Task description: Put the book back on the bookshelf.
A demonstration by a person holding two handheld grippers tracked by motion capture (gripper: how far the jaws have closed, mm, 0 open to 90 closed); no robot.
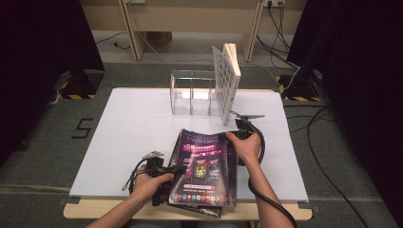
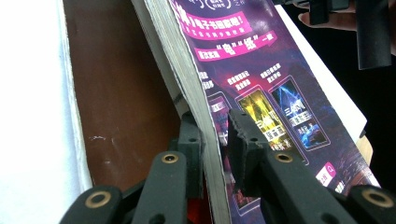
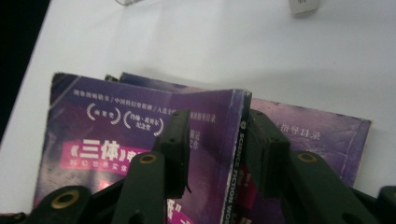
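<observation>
A thick purple magazine (image 1: pixel 204 166) tops a small stack at the table's front middle. My left gripper (image 1: pixel 175 169) is at its left edge. In the left gripper view its jaws (image 2: pixel 215 135) are shut on the page edge of the magazine (image 2: pixel 252 70), one pad under it and one on the cover. My right gripper (image 1: pixel 227 136) is at the far right corner. In the right gripper view its jaws (image 3: pixel 217 135) straddle the raised spine corner of the magazine (image 3: pixel 116 140), and a gap shows beside the left pad.
A second purple magazine (image 3: pixel 317 135) lies under the top one. At the back of the white table top (image 1: pixel 133 128) stands a clear organizer (image 1: pixel 192 92), and a white patterned book (image 1: pixel 227 80) stands upright at its right end.
</observation>
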